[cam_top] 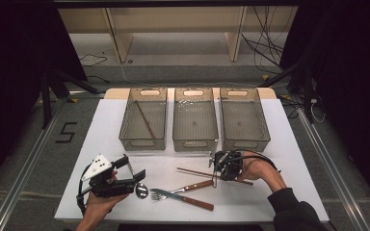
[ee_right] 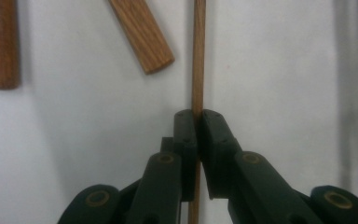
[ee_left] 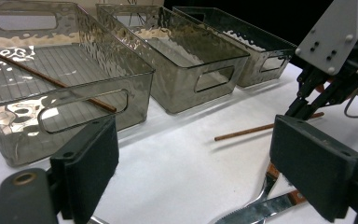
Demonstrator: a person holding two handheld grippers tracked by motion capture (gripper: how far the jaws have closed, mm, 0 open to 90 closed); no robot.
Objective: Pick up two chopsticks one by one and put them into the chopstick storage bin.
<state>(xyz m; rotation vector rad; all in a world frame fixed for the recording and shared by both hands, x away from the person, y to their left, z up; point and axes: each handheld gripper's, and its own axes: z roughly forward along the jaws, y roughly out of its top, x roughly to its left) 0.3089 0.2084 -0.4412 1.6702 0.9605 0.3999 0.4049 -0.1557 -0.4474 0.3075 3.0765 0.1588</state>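
Note:
A thin brown chopstick [cam_top: 192, 172] lies on the white table [cam_top: 279, 159] in front of the bins. My right gripper [cam_top: 215, 174] is shut on it near its middle. In the right gripper view the chopstick [ee_right: 198, 56] runs straight up from between the closed jaws of that gripper [ee_right: 198, 116]. My left gripper [cam_top: 134, 168] is open at the front left with nothing between its jaws. The left gripper view looks past the open left gripper [ee_left: 200, 163] to the chopstick [ee_left: 251, 130] and the right gripper [ee_left: 307, 100]. A second chopstick [cam_top: 145, 120] lies slanted in the left bin [cam_top: 143, 144].
Three translucent grey bins stand in a row at the back: left, middle [cam_top: 195, 143] and right [cam_top: 245, 143]. A fork [cam_top: 161, 194], a wooden-handled knife [cam_top: 197, 184] and a spoon [cam_top: 141, 191] lie between the grippers. Two wooden handles [ee_right: 142, 32] are near the right gripper.

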